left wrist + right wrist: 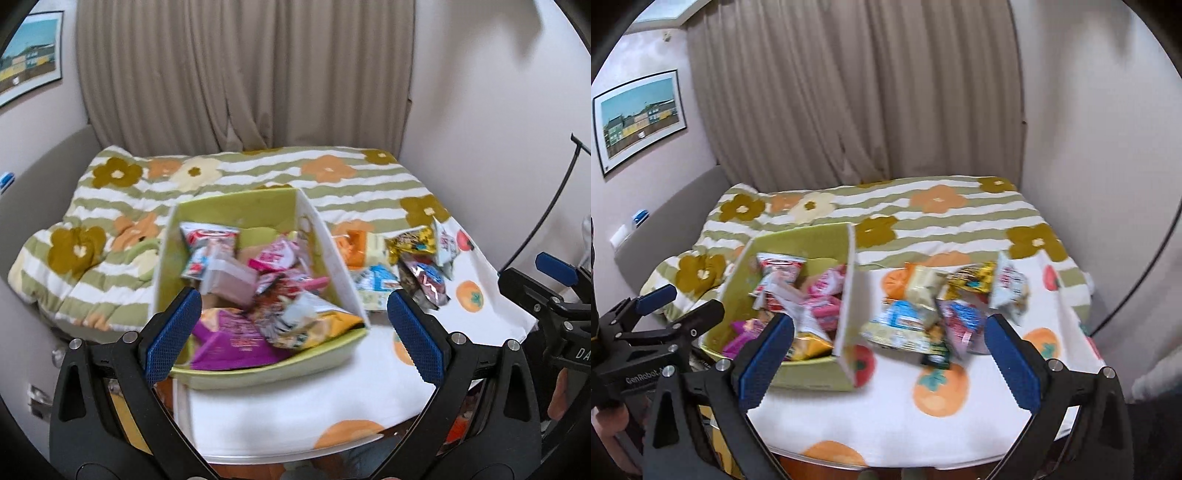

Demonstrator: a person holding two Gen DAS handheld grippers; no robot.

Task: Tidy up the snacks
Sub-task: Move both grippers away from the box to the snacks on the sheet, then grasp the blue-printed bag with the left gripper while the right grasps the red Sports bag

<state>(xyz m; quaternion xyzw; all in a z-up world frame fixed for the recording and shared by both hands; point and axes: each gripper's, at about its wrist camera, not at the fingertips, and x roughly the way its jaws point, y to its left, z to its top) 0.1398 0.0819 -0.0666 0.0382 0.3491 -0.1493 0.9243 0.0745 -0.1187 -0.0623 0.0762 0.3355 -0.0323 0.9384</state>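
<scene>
Snacks fill a green box that stands on a white cloth printed with orange fruit, left of centre in both views. At far left, a framed picture hangs on the wall, and a floral striped quilt lies beyond and left of the box. Left gripper: fingers wide apart, nothing between them, held above the near edge of the box; a purple packet and a yellow packet lie at the near end inside. The box's white right wall separates its contents from a loose pile of snack packets lying on the cloth just beside it. Right gripper: fingers likewise spread, empty, held above the cloth in front of the gap between box and pile. Beige curtains close the background. Packet details are blurred in both views.
</scene>
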